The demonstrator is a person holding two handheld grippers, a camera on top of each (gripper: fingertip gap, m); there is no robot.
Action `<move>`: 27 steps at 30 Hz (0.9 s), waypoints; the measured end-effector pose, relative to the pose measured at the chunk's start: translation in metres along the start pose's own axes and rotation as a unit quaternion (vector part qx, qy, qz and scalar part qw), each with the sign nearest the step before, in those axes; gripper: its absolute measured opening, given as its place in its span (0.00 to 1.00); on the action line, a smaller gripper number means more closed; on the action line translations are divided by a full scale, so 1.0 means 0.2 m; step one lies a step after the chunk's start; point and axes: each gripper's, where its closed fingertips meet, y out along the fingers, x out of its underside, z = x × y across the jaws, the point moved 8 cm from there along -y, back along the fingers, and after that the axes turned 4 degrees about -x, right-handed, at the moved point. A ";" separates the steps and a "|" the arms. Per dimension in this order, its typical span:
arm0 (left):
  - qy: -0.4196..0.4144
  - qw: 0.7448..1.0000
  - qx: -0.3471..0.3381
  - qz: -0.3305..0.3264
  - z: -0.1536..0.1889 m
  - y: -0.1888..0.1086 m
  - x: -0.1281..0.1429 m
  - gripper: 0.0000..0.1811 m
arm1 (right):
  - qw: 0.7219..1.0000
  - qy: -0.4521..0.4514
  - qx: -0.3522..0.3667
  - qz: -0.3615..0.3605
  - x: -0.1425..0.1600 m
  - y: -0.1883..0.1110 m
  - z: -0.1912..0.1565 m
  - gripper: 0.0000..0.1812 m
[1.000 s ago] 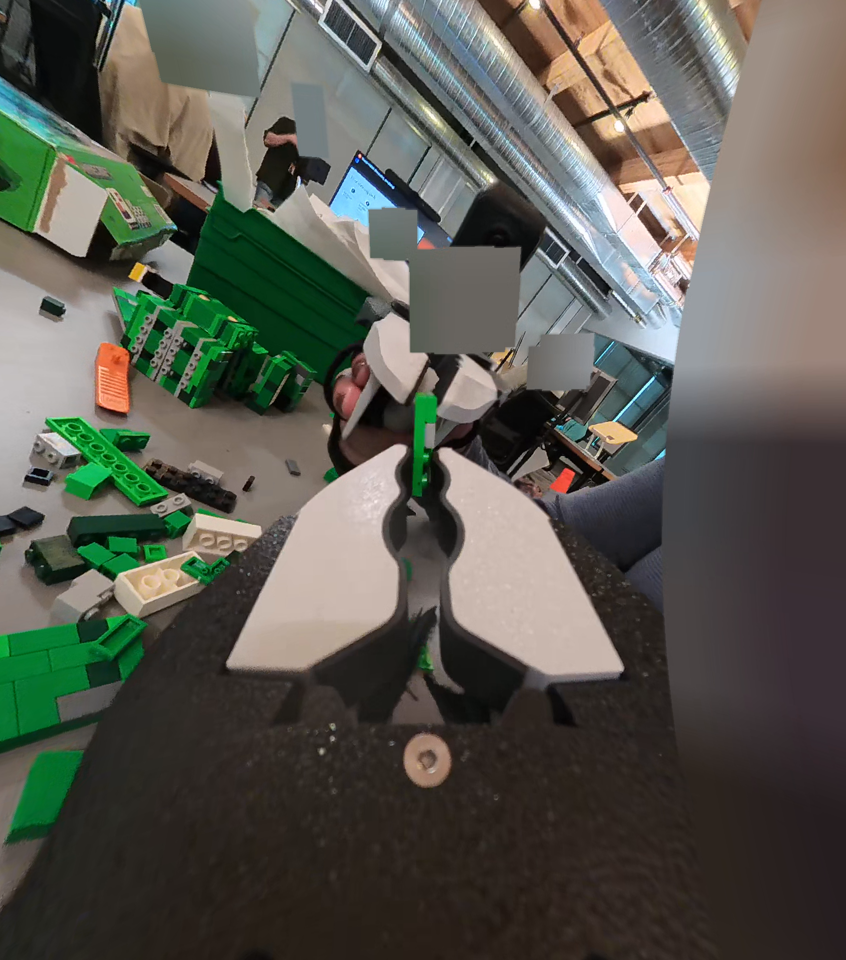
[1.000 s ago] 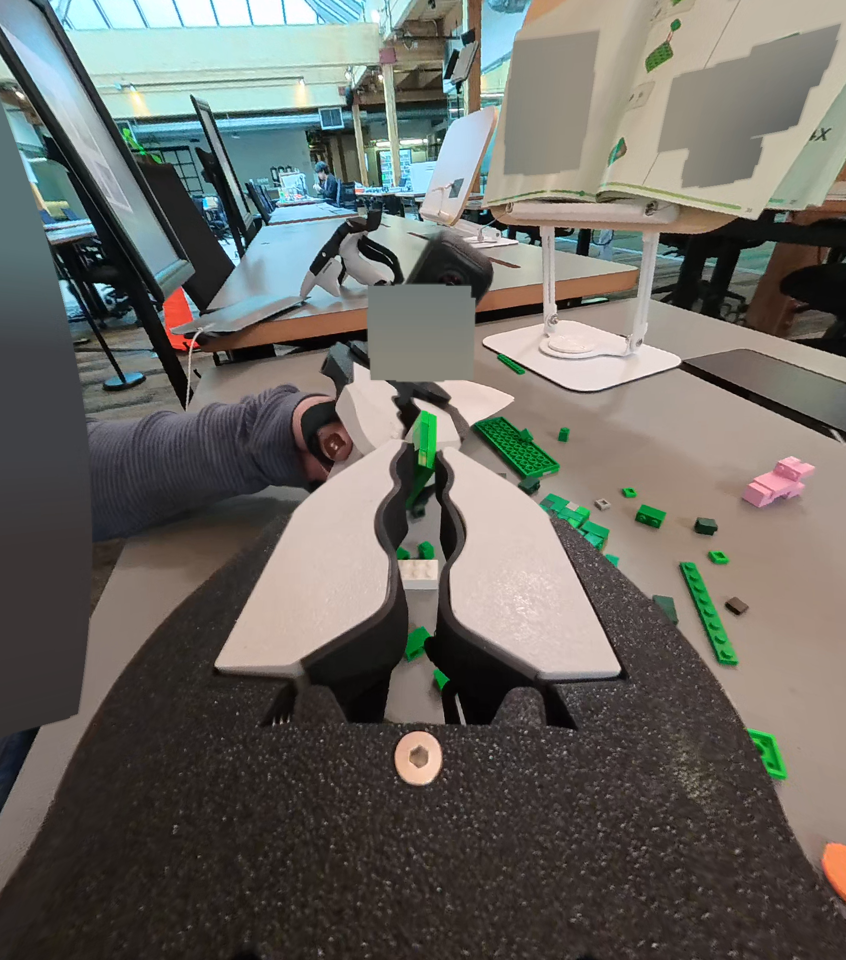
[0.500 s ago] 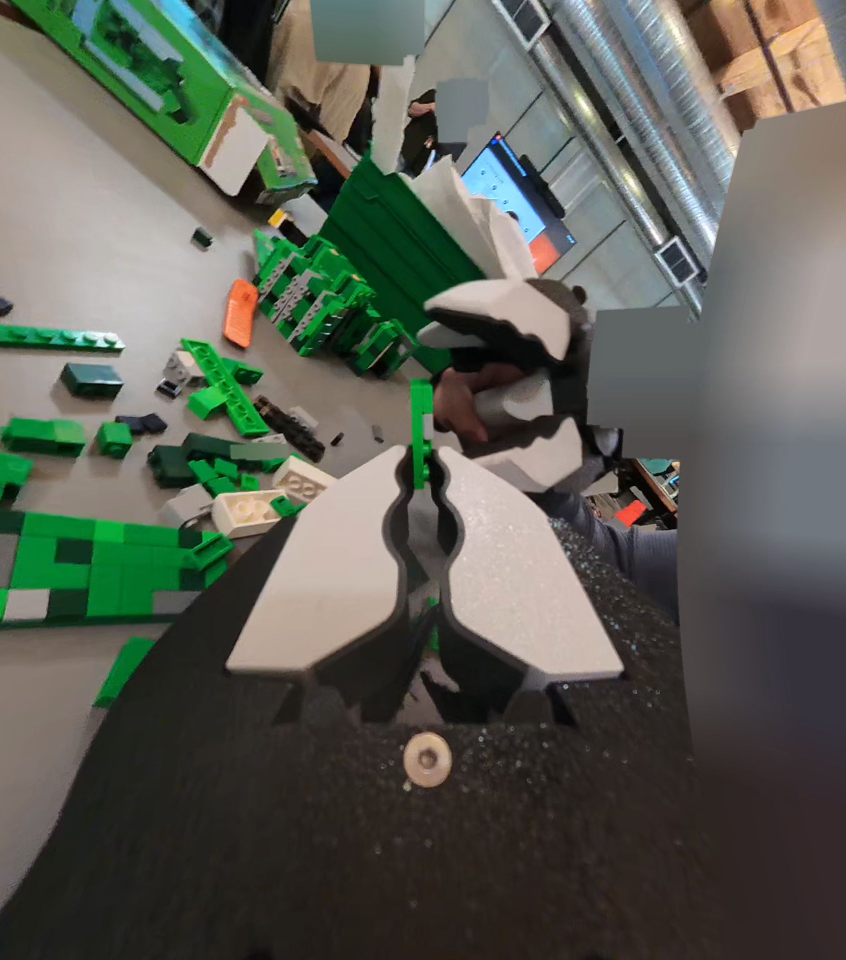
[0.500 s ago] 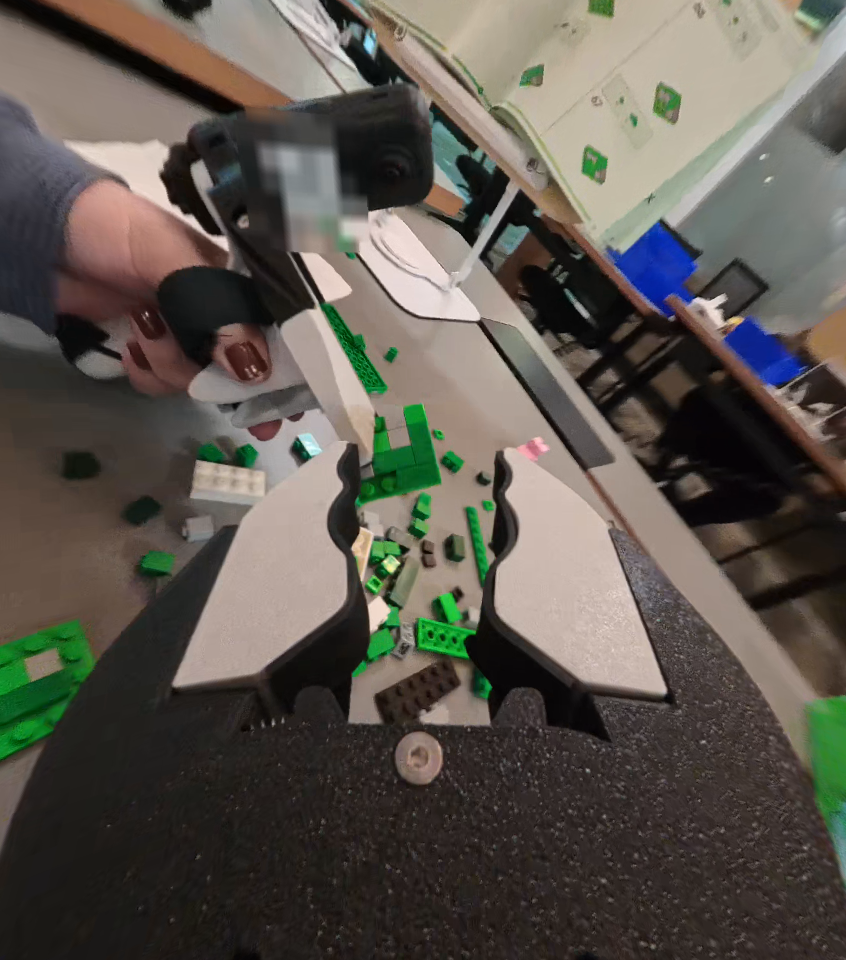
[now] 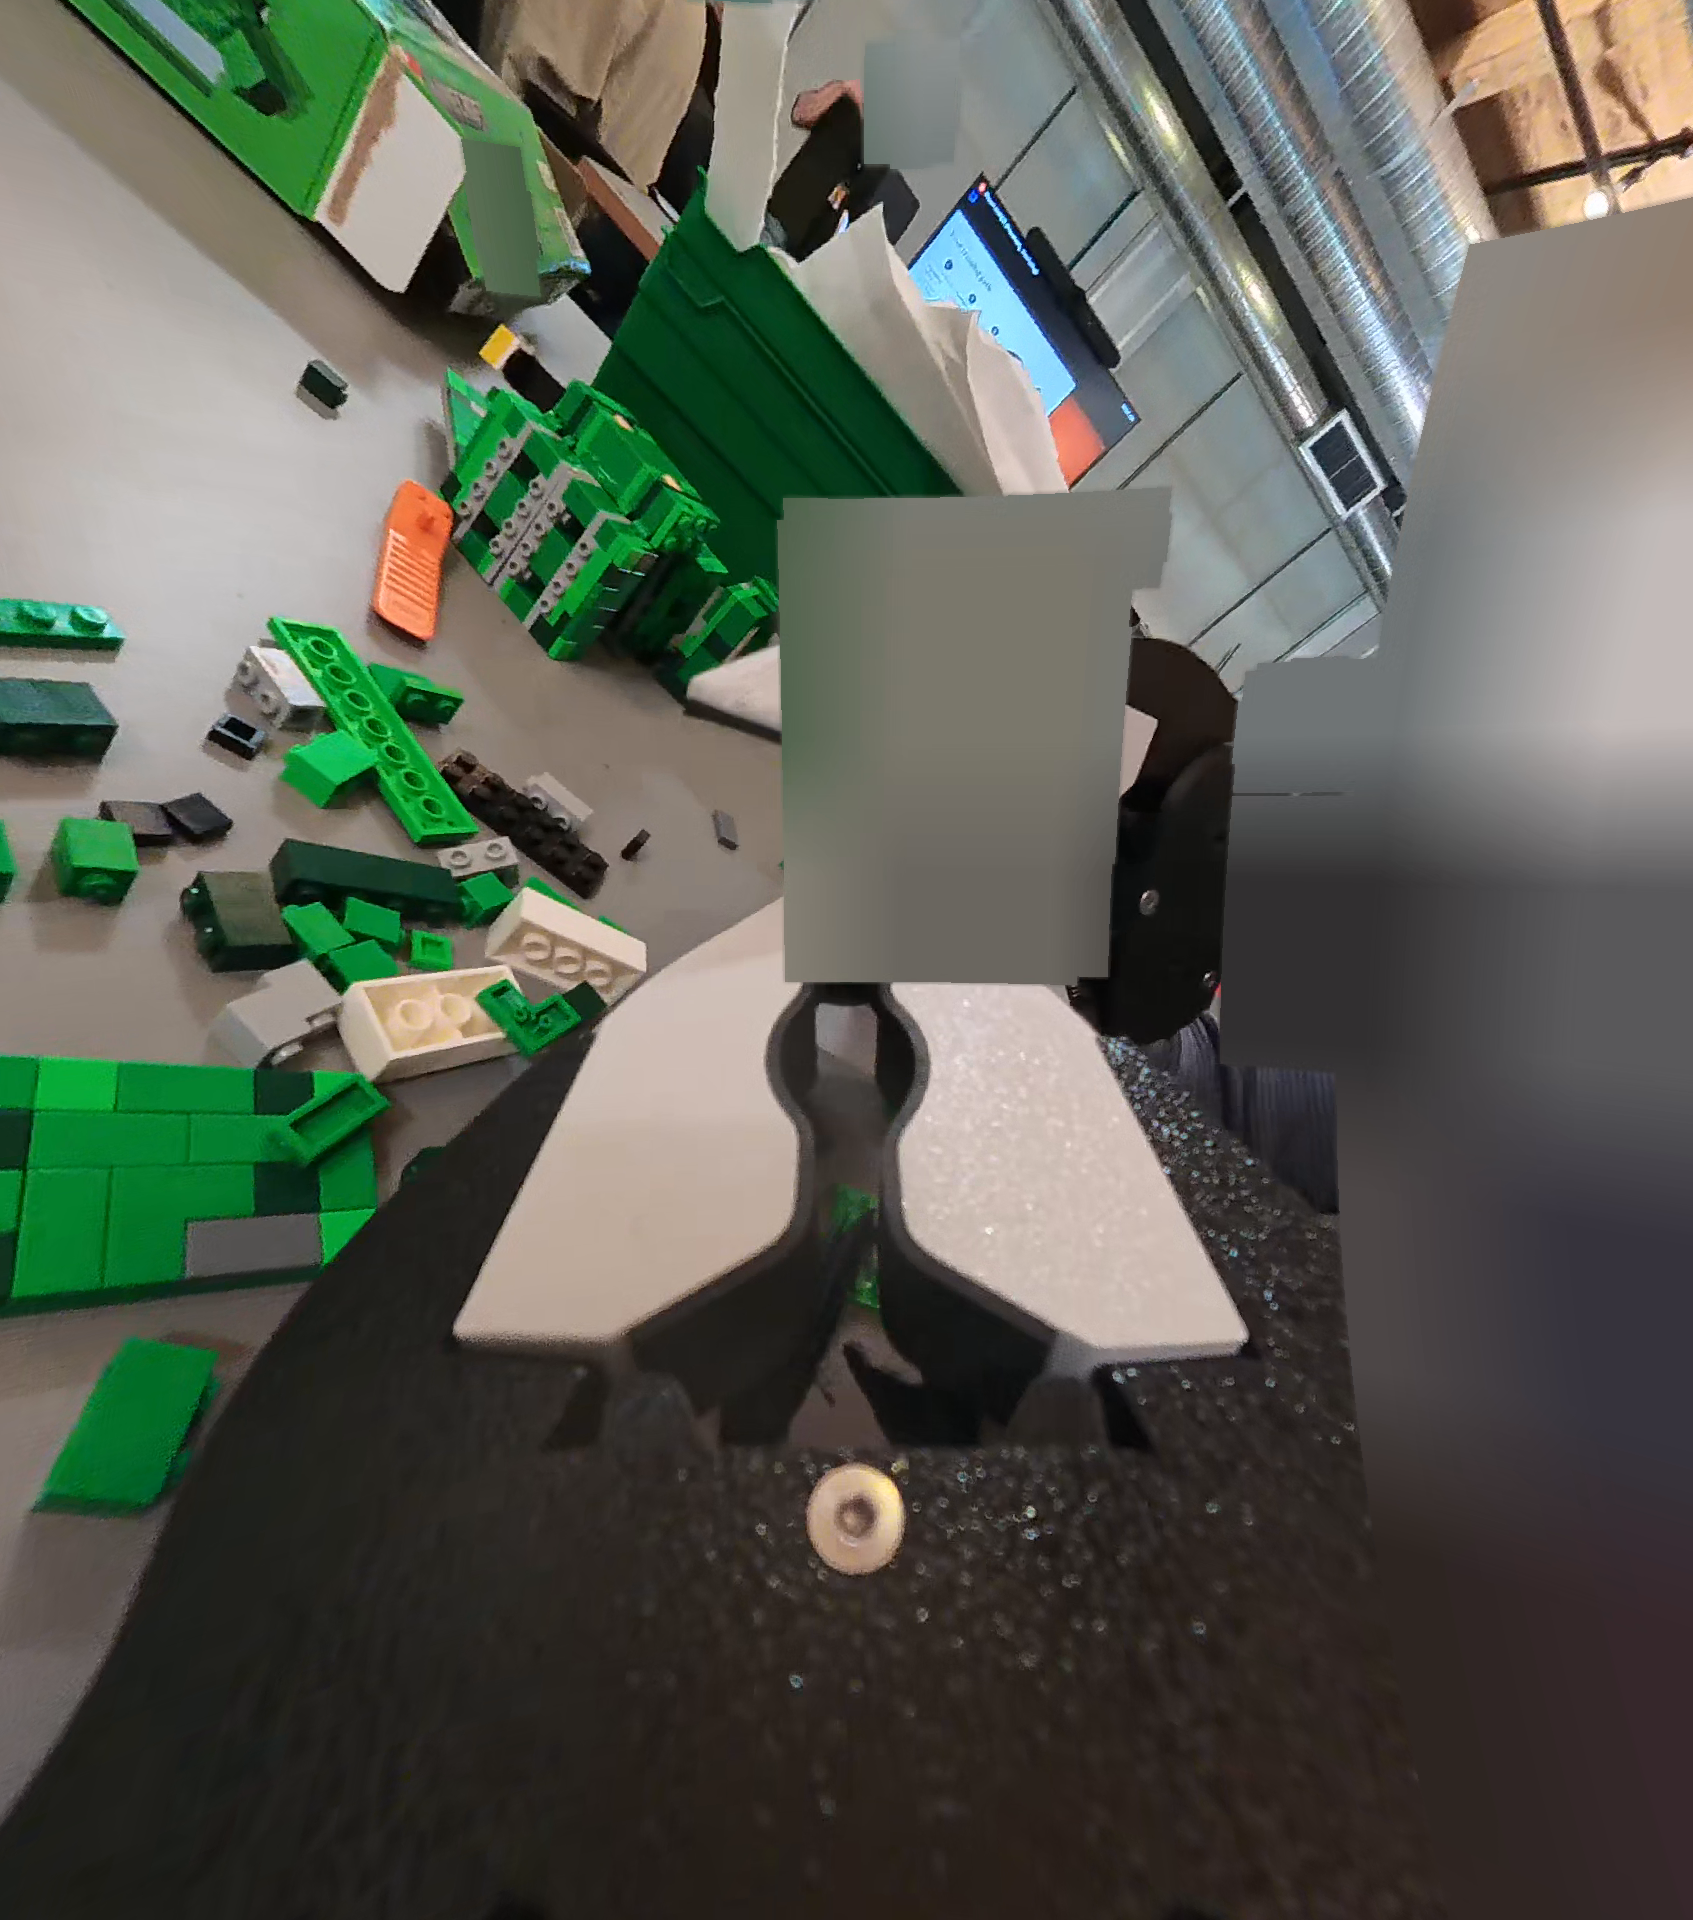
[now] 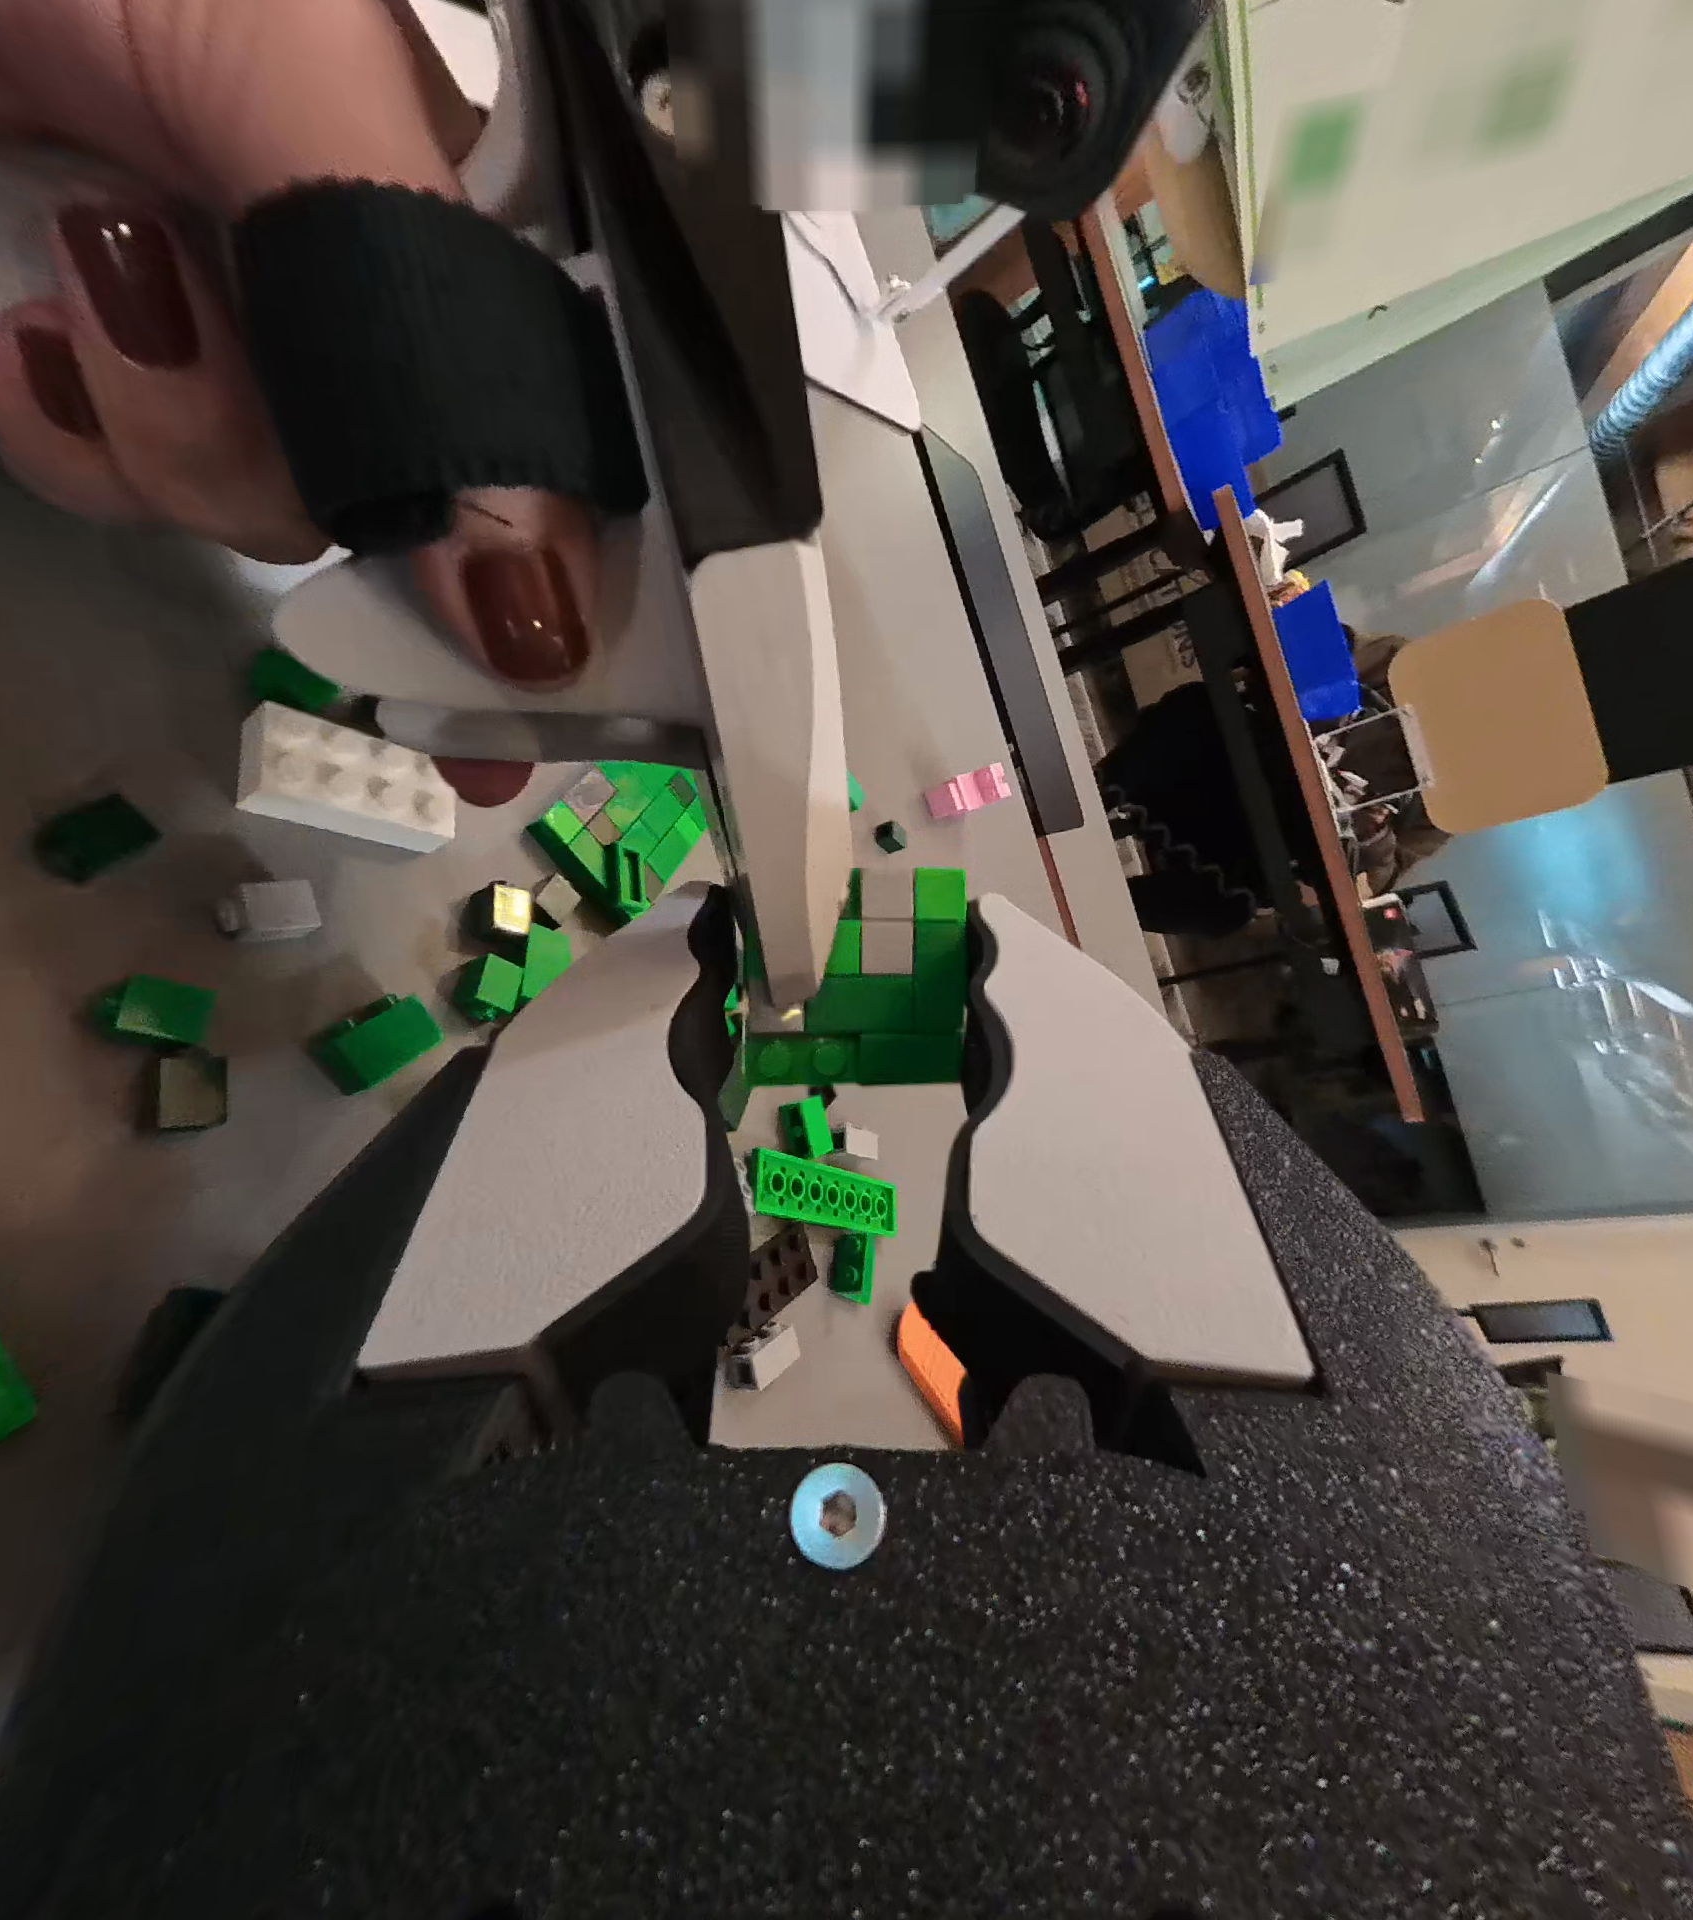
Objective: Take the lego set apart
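In the right wrist view, my left gripper [image 6: 780,977] reaches down from the top. It is shut on the left edge of a small green plate assembly [image 6: 899,987] with grey tiles on it. My right gripper [image 6: 847,914] is open, one finger on each side of that assembly, not pressing on it. In the left wrist view, the left gripper [image 5: 847,1003] has its jaws nearly together. A blur patch hides its tips and the piece. A hand [image 6: 198,343] holds the left gripper.
The grey table [image 5: 94,364] carries a green tiled panel [image 5: 94,1174], white bricks [image 5: 437,1018], an orange separator [image 5: 411,561], a larger green build [image 5: 582,530], a green bin [image 5: 769,384] and many loose pieces. The right wrist view shows a white brick [image 6: 343,779] and a pink figure [image 6: 967,790]. Less than 4 cm separates the two grippers' tips.
One second ago both grippers were shut on the green piece. The right gripper has since opened, turned and closed in around it. The left gripper keeps its hold.
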 end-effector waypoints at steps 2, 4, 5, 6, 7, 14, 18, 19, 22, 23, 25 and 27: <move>0.003 1.000 -0.008 0.001 0.00 -0.01 0.00 0.03 | 1.000 0.004 0.009 -0.014 0.01 0.00 0.01 0.25; 0.008 1.000 -0.011 0.001 0.00 -0.01 0.00 0.03 | 1.000 0.010 -0.006 -0.017 0.02 0.01 0.01 0.20; 0.009 1.000 -0.009 0.000 0.00 -0.01 0.00 0.03 | 1.000 0.009 -0.007 -0.013 0.02 0.01 0.00 0.20; 0.010 1.000 -0.007 0.001 0.00 -0.01 0.00 0.03 | 1.000 0.006 -0.005 -0.011 0.02 0.00 0.00 0.20; 0.012 1.000 -0.006 0.002 0.00 -0.01 0.00 0.03 | 1.000 0.002 -0.001 -0.009 0.02 0.00 0.01 0.20; 0.016 1.000 0.001 -0.009 0.01 0.01 0.01 0.03 | 0.999 -0.014 0.015 -0.028 0.01 0.03 -0.01 0.33; 0.021 1.000 0.002 -0.018 0.01 0.01 0.01 0.03 | 0.999 -0.020 0.016 -0.046 0.03 0.04 -0.02 0.23; 0.018 1.000 0.004 -0.018 0.01 0.01 0.01 0.03 | 0.999 -0.017 0.012 -0.045 0.03 0.04 -0.02 0.23; 0.017 1.000 0.005 -0.012 0.00 0.02 0.01 0.03 | 0.999 -0.017 0.015 -0.046 0.03 0.04 -0.01 0.22; 0.015 1.000 0.009 -0.009 0.00 0.02 0.01 0.06 | 0.999 -0.016 0.013 -0.046 0.04 0.04 -0.01 0.22; 0.007 0.999 0.029 0.012 0.01 0.03 0.00 0.12 | 0.999 -0.014 -0.003 -0.030 0.03 0.04 -0.03 0.22; 0.023 1.000 0.011 0.004 0.00 0.03 0.00 0.03 | 0.999 -0.021 -0.010 -0.029 0.01 0.05 -0.04 0.22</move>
